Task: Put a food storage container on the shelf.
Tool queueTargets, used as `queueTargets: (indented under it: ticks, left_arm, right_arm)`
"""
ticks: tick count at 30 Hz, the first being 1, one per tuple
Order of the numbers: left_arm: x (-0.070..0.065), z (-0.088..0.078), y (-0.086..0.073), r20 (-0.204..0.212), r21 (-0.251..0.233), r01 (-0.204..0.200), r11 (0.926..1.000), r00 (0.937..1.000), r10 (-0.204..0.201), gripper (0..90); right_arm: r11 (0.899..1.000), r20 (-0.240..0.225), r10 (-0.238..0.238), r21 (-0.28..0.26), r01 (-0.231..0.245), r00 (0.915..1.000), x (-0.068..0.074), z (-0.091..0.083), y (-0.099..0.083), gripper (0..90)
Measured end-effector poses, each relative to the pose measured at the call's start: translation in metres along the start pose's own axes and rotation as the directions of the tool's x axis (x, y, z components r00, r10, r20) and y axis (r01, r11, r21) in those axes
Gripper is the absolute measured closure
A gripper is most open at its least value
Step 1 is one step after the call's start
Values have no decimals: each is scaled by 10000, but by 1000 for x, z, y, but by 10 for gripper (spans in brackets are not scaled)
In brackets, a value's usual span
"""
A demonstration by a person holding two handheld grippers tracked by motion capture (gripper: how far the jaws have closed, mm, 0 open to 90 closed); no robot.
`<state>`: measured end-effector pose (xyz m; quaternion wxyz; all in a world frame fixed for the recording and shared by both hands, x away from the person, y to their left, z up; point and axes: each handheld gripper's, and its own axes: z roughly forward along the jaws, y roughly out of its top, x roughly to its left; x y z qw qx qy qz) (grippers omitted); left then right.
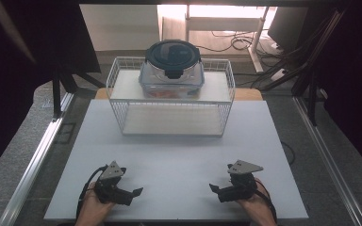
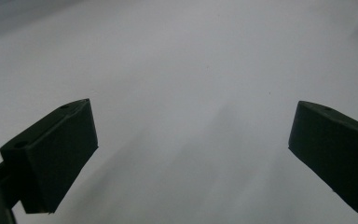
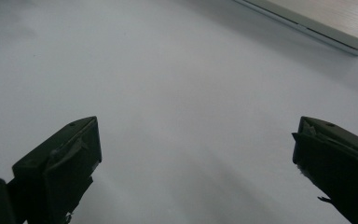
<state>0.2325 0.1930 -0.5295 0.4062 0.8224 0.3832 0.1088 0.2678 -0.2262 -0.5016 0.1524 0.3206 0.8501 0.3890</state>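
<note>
Both tongs (image 1: 136, 190) (image 1: 213, 187) gaping, empty; lidded container (image 1: 172, 70) bears no readable writing.

No readable text, label, brand, number or sign appearing anywhere.
</note>
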Motion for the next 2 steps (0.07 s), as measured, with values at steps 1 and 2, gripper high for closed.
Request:
queueTargets:
  ticks: [1,2]
  left_arm:
    - [0,0,0,0,0,0,10000,10000,0,7]
    - [0,0,0,9,-9,4,10000,10000,-4,7]
  right_arm:
    - [10000,0,0,0,0,10000,0,0,0,12]
    - [10000,14,-24,42,24,10000,0,0,0,11]
